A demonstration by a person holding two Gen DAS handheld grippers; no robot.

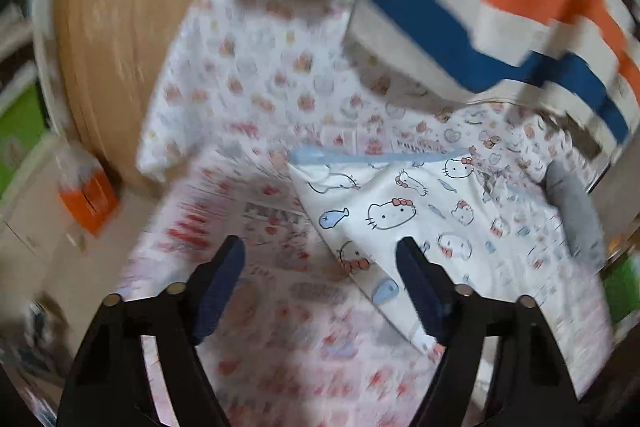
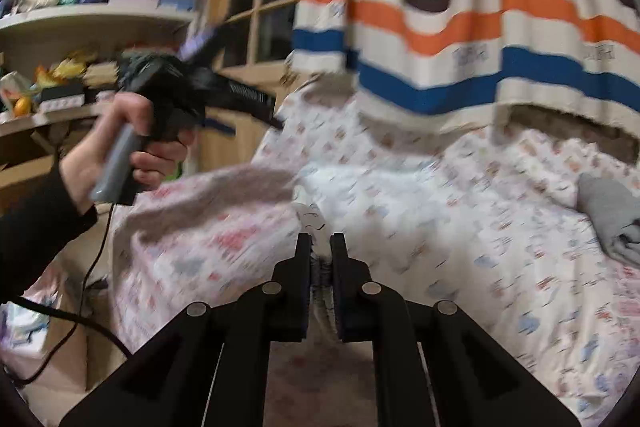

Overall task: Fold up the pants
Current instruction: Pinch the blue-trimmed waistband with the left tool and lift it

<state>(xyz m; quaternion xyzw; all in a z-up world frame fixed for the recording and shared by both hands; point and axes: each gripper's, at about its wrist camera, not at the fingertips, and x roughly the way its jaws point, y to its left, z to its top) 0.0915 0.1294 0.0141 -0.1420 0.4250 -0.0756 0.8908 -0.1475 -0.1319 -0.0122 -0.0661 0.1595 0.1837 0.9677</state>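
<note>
White cartoon-cat print pants [image 1: 404, 211] lie on a bed with a matching printed sheet [image 1: 256, 83]. The right gripper [image 2: 320, 247] pinches a fold of the pants between nearly closed jaws. The left gripper [image 1: 320, 267] hovers above the pants, jaws wide and empty. A striped curtain [image 2: 460, 11] hangs beyond the bed.

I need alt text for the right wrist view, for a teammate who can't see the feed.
The right gripper is shut on a fold of the white cartoon-print pants lying on a patterned bedsheet. At left, a hand holds the left gripper raised above the bed. A striped curtain hangs behind, and grey clothing lies at right.
</note>
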